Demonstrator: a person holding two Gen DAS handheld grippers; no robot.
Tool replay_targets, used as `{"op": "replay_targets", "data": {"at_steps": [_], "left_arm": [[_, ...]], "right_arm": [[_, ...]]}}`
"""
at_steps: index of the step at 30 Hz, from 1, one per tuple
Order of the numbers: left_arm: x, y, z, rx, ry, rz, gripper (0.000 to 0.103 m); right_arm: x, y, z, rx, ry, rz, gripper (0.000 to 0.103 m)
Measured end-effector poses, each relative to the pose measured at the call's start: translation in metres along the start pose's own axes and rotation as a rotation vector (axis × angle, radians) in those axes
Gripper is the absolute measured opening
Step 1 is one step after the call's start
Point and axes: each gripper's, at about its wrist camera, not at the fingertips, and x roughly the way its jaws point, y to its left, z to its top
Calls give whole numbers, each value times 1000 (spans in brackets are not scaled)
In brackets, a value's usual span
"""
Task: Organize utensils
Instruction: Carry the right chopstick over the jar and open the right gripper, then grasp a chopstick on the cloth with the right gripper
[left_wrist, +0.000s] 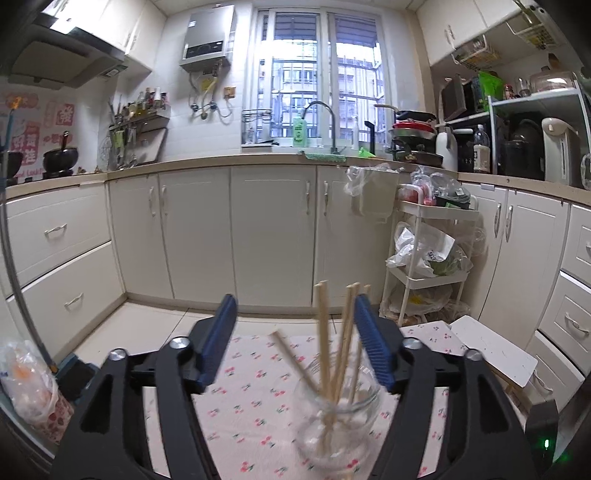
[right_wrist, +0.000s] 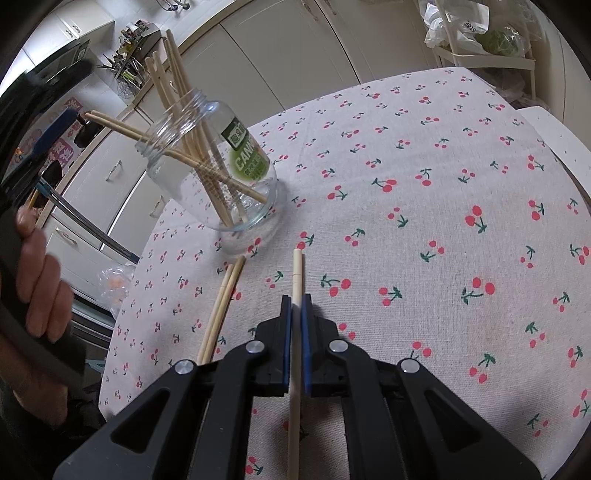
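A clear glass jar (left_wrist: 338, 417) stands on the cherry-print tablecloth (left_wrist: 251, 406) and holds several wooden chopsticks (left_wrist: 322, 332). My left gripper (left_wrist: 295, 301) is open above the jar; the chopstick tops rise between its blue pads, close to the right one, and nothing is pinched. In the right wrist view the same jar (right_wrist: 214, 162), green-labelled, stands at the table's far left. My right gripper (right_wrist: 295, 301) is shut on one chopstick (right_wrist: 297, 269), which lies along the fingers just over the tablecloth (right_wrist: 443, 184). Two loose chopsticks (right_wrist: 221, 302) lie left of it.
A person's hand (right_wrist: 37, 280) grips the left tool's handle at the left edge. Past the table stand a white trolley (left_wrist: 424, 258) full of bags, a white stool (left_wrist: 495, 350) and cream cabinets (left_wrist: 273, 236). A plastic bag (left_wrist: 26, 387) lies beyond the table's left edge.
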Motion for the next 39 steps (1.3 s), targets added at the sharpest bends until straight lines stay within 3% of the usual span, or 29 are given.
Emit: {"op": "replay_targets", "data": {"at_steps": [3, 6, 13, 21, 25, 30, 33, 36, 39], "left_arm": [[-15, 26, -12, -49, 20, 34, 77], [-18, 55, -33, -109, 79, 62, 78], [-5, 97, -88, -247, 255, 91, 78], [7, 113, -109, -343, 300, 64, 80], [9, 123, -114, -394, 307, 51, 81], [11, 130, -118, -431, 314, 46, 81], [12, 129, -118, -435, 318, 44, 82], [13, 129, -119, -435, 323, 42, 83], [14, 128, -120, -437, 328, 42, 84]], "right_arm": [[-1, -3, 0, 27, -2, 7, 6], [-9, -12, 2, 98, -34, 70, 6], [-46, 2, 34, 154, -258, 210, 6], [-95, 56, 96, 55, -572, 246, 6], [-109, 69, 112, 13, -636, 253, 6], [-107, 67, 116, -5, -601, 202, 6], [-84, 55, 118, -14, -491, 84, 6], [-32, 32, 116, -12, -332, -63, 6], [8, 18, 112, -12, -245, -117, 6]]}}
